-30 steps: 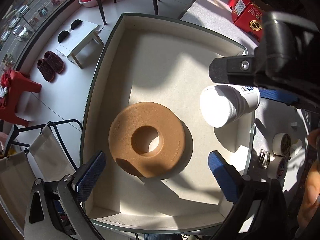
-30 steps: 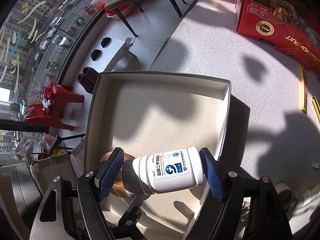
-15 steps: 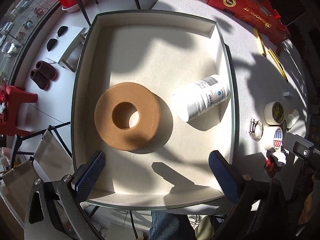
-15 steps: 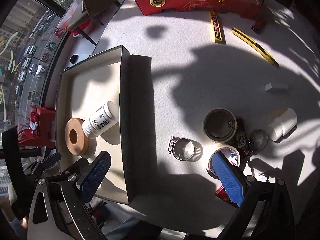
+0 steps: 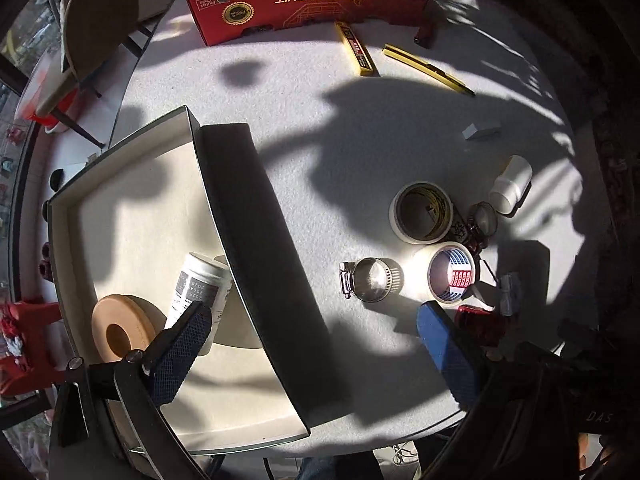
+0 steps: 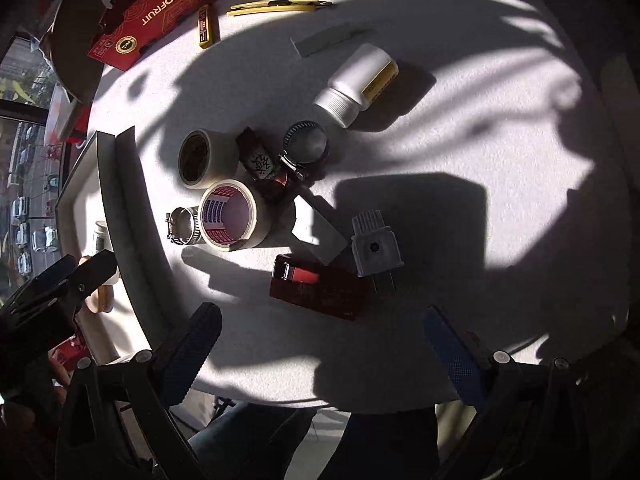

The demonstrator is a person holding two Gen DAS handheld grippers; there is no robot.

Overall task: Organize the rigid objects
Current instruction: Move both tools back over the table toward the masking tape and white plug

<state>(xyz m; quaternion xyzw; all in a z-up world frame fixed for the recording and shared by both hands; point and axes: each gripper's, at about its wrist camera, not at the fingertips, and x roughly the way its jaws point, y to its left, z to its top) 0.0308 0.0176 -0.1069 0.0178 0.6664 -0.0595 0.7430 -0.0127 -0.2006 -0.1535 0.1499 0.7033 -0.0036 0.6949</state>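
A second ago the right claw (image 6: pixel 320 344) pinched the white bottle (image 5: pixel 200 284); now it hovers spread and empty over the bench (image 6: pixel 500 160) clutter (left claw (image 5: pixel 312 340) also spread), bottle lying in the box (image 5: pixel 132 216) at eight o'clock.

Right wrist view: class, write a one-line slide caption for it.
Open right gripper hovers empty above the table's clutter: tape rolls, hose clamps, a white bottle and a red box.

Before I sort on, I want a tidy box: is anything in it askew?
Yes. The white bottle lies on its side in the box, tipped against the brown ring, not standing. Nothing looks spilled or broken.
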